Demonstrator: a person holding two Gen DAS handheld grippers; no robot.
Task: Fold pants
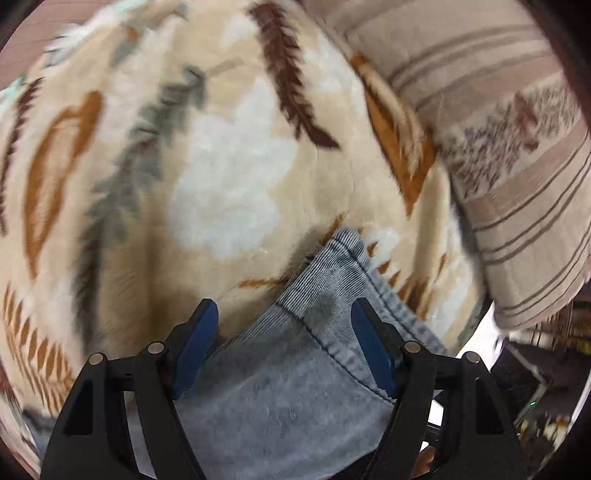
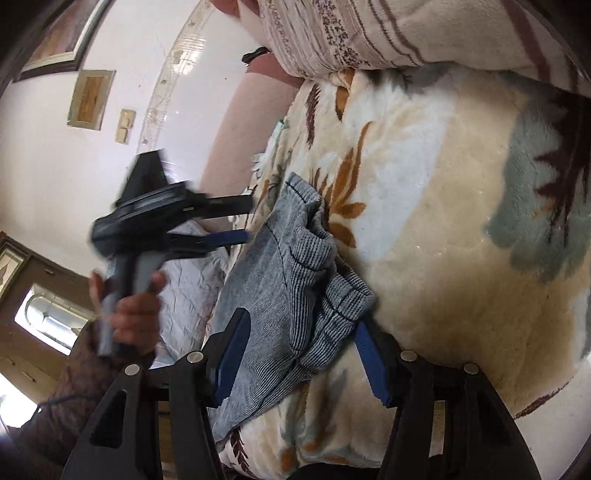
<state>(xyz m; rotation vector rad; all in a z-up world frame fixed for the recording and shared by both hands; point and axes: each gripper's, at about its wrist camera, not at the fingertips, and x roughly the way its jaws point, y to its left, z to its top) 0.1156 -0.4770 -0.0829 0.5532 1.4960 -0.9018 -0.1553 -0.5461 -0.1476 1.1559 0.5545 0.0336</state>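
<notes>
Grey-blue pants (image 1: 295, 369) lie on a cream plush blanket (image 1: 229, 177) with leaf patterns. In the left wrist view their ribbed cuff end (image 1: 332, 258) points away and my left gripper (image 1: 284, 321) is open, its blue pads on either side of the fabric, just above it. In the right wrist view the pants (image 2: 273, 280) lie bunched with ribbed cuffs (image 2: 343, 295) folded over. My right gripper (image 2: 299, 328) is open and straddles the bunched cloth. The left gripper (image 2: 243, 218) shows there too, open, held by a hand above the pants' far end.
A striped beige pillow (image 1: 517, 166) lies at the blanket's right side and also shows in the right wrist view (image 2: 369, 33). A white quilted cover (image 2: 188, 280) hangs at the bed's edge. A wall with framed pictures (image 2: 88, 99) stands beyond the bed.
</notes>
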